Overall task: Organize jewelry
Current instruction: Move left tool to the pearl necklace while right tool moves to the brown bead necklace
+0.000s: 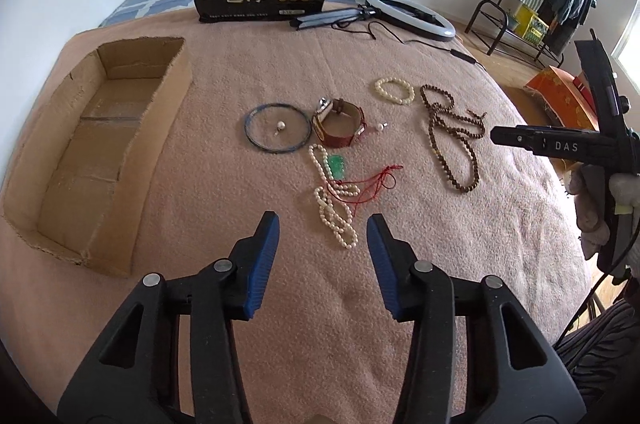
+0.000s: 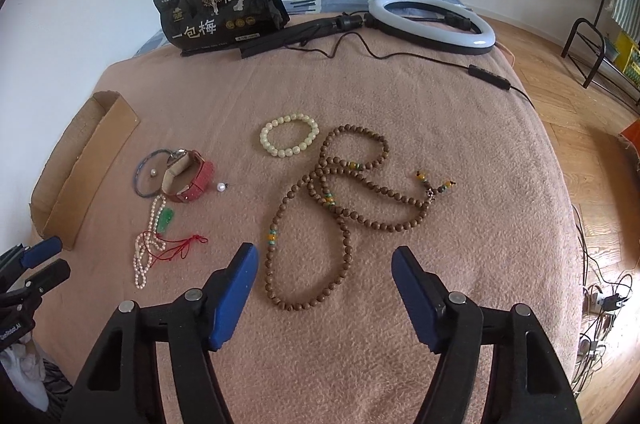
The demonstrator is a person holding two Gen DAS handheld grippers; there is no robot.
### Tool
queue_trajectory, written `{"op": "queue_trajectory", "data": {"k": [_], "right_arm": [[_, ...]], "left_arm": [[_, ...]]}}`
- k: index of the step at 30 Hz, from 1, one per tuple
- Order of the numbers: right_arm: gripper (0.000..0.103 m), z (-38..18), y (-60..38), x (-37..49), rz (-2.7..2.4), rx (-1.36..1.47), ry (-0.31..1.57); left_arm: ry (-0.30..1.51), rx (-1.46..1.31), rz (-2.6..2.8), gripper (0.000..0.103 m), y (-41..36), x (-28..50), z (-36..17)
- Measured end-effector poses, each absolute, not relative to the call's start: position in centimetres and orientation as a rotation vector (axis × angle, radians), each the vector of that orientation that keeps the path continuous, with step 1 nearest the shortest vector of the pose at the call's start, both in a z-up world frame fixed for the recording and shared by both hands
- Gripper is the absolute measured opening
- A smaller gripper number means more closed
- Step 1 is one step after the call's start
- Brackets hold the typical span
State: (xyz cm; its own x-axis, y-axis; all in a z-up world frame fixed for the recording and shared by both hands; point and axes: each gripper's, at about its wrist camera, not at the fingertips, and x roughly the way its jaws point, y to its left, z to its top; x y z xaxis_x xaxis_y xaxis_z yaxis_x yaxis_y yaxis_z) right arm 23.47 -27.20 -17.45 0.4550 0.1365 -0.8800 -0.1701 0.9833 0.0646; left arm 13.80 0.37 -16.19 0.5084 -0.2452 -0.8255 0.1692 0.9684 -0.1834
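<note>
Your left gripper [image 1: 323,222] hovers over the bed's pink blanket [image 1: 400,284], fingers [image 1: 266,256] wide and holding nothing, the near end of the pearl necklace [image 1: 334,212] just ahead of them. Your right gripper [image 2: 324,262] is likewise spread and empty, above the lower loop of the brown bead strand [image 2: 340,208]. The cream bracelet [image 2: 289,141], red-strapped watch [image 2: 188,178], blue bangle [image 1: 278,128] and green pendant [image 1: 337,166] lie loose on the blanket. The cardboard box [image 1: 168,96] sits to the left, well apart.

Cardboard box [image 1: 96,152] is placed at frame left; bangle [image 1: 278,128], watch [image 1: 340,124] and pearl necklace [image 1: 334,200] at centre; wooden bead necklace [image 1: 452,140] at right; ring light [image 1: 410,18] upper right.
</note>
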Motion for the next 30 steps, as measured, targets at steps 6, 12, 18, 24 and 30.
{"op": "queue_trajectory", "data": {"k": [6, 12, 18, 24, 30], "right_arm": [[0.06, -19.3, -27.5, 24.2, 0.202, -0.014, 1.141], [0.052, -20.4, -27.5, 24.7, 0.213, -0.007, 1.172], [0.051, -21.0, -27.2, 25.0, 0.227, -0.016, 1.181], [0.051, -21.7, -26.6, 25.5, 0.229, -0.043, 1.188], [0.058, -21.7, -26.6, 26.8, 0.216, -0.086, 1.151]], "left_arm": [[1.099, -0.116, -0.289, 0.035, -0.6, 14.9, -19.2], [1.14, -0.217, -0.262, 0.032, 0.3, 16.7, -21.0], [1.151, -0.242, -0.247, 0.032, 0.2, 18.0, -21.7], [1.165, -0.188, -0.222, 0.019, -0.4, 18.5, -22.9], [1.163, -0.179, -0.21, 0.007, -0.2, 18.6, -23.3]]}}
